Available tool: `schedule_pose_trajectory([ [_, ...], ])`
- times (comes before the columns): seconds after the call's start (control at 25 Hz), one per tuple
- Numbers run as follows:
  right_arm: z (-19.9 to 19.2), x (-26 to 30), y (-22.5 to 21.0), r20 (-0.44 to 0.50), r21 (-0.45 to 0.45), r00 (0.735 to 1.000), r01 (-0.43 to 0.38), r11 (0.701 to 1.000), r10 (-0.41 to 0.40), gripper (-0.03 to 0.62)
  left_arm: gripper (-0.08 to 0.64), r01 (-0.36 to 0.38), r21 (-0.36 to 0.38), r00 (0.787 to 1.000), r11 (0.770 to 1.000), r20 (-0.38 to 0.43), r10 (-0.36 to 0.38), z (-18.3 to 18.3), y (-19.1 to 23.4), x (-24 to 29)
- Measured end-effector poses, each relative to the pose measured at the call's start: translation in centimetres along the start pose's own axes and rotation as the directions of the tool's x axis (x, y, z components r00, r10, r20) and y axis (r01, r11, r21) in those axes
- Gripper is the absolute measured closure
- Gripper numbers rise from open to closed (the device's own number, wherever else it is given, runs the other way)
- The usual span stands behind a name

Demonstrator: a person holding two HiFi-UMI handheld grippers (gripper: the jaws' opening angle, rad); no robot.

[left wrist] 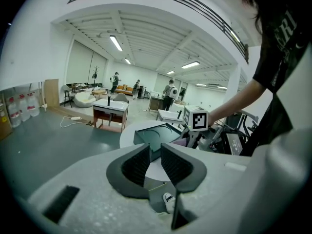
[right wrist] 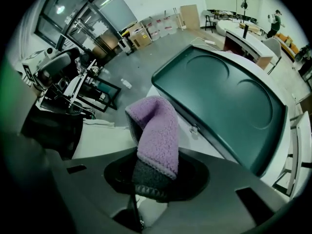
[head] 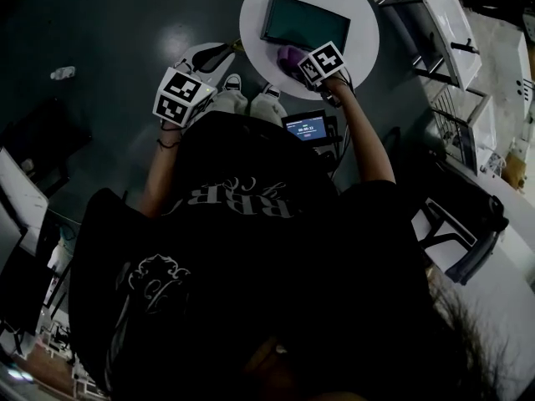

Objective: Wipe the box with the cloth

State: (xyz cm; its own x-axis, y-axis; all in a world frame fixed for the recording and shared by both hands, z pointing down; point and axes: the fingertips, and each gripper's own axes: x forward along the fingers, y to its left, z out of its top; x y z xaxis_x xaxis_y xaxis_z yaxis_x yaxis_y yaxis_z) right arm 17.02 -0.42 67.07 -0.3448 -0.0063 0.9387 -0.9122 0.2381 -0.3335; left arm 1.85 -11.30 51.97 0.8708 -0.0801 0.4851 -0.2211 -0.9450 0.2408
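Right gripper [right wrist: 149, 177] fingers tight on the purple cloth [right wrist: 157, 130] near the dark box [right wrist: 229, 99] (left gripper [left wrist: 155, 161] fingers apart, empty)

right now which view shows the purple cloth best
The right gripper view: the cloth fills the centre, pinched in the right gripper, its fleecy texture plain. The head view shows only a small purple patch beside that gripper; the left gripper view shows a faint sliver far off.
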Motion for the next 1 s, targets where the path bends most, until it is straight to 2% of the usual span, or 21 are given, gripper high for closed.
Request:
schedule_pose_trajectory([
  [0.44,5.8,1.1,4.4,-0.012,-0.142,1.000,-0.029,0.989,0.028,0.483,0.495,-0.105,-0.048,0.993,0.993,0.040,0.107,-0.8,1.3,-3.6],
  [0.72,9.1,1.5,6.6,-0.042,-0.263,0.999,-0.034,0.964,0.024,0.483,0.495,-0.156,-0.090,0.986,0.984,0.047,0.161,-2.1,2.2,-5.1],
  [1.0,11.3,2.2,7.1,-0.088,-0.358,0.996,-0.019,0.933,-0.013,0.483,0.494,-0.208,-0.130,0.974,0.969,0.067,0.218,-2.2,3.8,-6.2],
])
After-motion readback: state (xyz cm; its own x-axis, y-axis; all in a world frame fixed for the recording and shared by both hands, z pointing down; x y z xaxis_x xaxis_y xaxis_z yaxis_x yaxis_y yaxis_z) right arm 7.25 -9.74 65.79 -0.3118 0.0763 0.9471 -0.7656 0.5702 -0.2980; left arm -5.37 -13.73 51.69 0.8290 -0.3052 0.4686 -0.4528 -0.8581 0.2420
